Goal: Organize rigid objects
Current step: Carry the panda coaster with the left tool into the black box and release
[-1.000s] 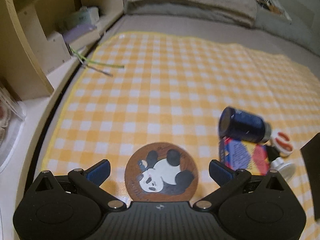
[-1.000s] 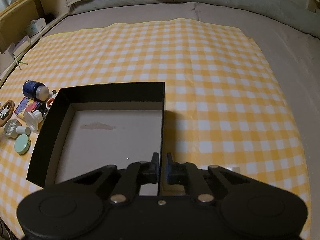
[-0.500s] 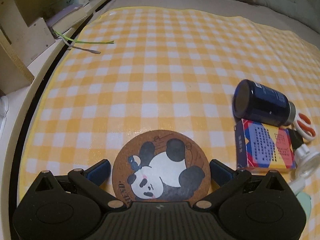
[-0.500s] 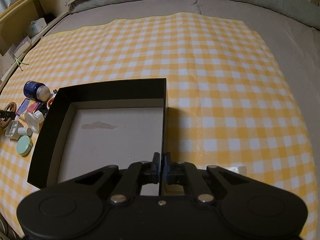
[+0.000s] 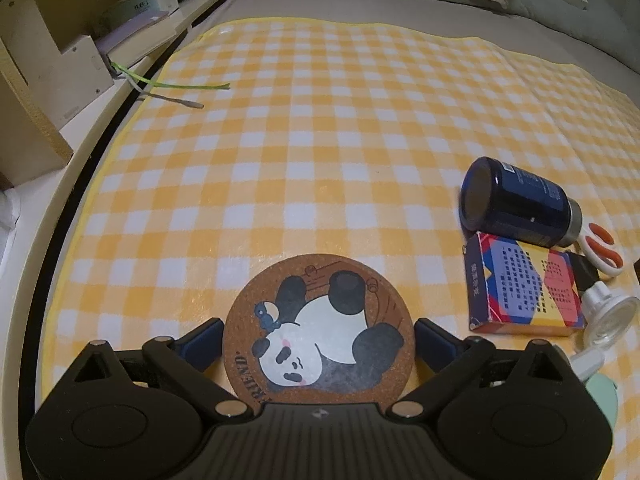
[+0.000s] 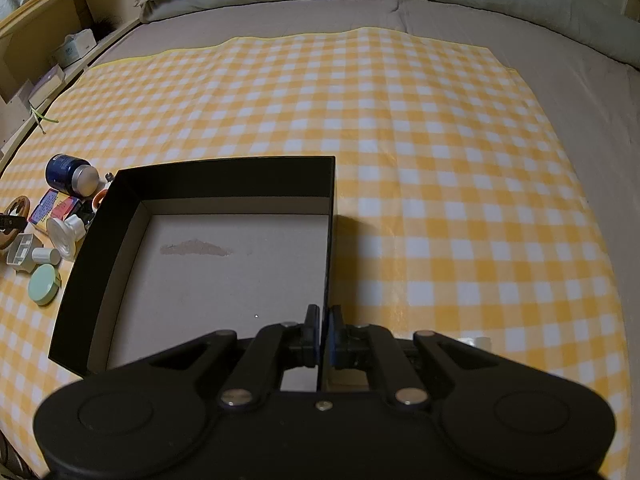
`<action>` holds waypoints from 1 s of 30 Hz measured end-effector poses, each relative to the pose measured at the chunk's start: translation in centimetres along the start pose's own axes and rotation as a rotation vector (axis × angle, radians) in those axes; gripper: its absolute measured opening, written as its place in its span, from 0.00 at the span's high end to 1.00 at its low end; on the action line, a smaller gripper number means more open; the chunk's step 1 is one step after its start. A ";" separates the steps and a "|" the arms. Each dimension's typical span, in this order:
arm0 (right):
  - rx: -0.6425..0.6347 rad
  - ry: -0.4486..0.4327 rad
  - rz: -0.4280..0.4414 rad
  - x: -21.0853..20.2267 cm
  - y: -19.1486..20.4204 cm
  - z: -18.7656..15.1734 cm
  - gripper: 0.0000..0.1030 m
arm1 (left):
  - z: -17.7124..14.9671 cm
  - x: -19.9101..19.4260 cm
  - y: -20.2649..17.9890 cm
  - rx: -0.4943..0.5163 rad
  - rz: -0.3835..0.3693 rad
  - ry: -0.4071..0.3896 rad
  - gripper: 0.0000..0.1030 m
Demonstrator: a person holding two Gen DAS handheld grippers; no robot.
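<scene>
The left gripper [image 5: 318, 334] has dropped closer, its wide-spread jaws now flanking, not pinching, the round cork panda coaster [image 5: 318, 324] on the yellow checked cloth [image 5: 320, 140]. The right gripper [image 6: 323, 336] stays clamped on the black cardboard box [image 6: 224, 184] wall. The coaster lies thin and flat (pads may skid over), with the blue jar [image 5: 516, 206] at two o'clock.

From here my left gripper's body hides the near edge of the panda coaster [image 5: 318, 330], the mint compact [image 5: 604, 396] is cut off at lower right, and I can't read the print on the card box [image 5: 524, 286].
</scene>
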State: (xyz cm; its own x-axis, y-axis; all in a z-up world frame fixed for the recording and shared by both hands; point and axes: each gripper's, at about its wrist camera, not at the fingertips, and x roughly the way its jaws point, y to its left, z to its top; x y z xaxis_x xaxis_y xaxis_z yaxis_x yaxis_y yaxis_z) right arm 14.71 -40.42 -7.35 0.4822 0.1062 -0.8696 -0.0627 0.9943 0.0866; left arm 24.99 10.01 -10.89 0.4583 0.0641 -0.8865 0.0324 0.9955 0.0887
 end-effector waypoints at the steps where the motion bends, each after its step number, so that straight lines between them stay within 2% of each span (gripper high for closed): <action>1: -0.004 0.001 -0.003 0.0 0.0 0.0 0.96 | 0.0 -0.2 0.1 -0.011 -0.004 0.002 0.04; 8: -0.024 0.010 -0.027 0.3 0.5 0.4 0.96 | -0.4 -2.5 1.1 -0.071 -0.015 -0.052 0.04; 12: -0.023 0.013 -0.031 0.3 0.5 0.4 0.96 | 0.0 -4.6 0.0 -0.043 -0.034 -0.109 0.04; 17: -0.012 0.026 -0.030 0.4 0.4 0.7 0.97 | 0.9 -7.4 -3.9 -0.025 -0.153 -0.178 0.04; 21: 0.013 0.036 -0.026 0.5 0.0 0.9 0.97 | 1.6 -9.3 -8.6 0.017 -0.270 -0.211 0.04; 25: -0.005 0.041 -0.039 0.6 0.4 0.9 0.97 | 1.9 -10.8 -13.4 0.055 -0.383 -0.225 0.04; 30: -0.025 0.043 -0.053 0.5 0.7 0.7 0.97 | 1.4 -11.7 -19.2 0.118 -0.472 -0.206 0.04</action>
State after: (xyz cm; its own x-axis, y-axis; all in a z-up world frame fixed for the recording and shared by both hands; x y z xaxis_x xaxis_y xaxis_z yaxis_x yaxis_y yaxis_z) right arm 15.56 -39.64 -7.39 0.4475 0.0522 -0.8928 -0.0601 0.9978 0.0283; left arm 20.26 -9.94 -1.58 0.5341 -0.4166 -0.7357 0.3723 0.8972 -0.2377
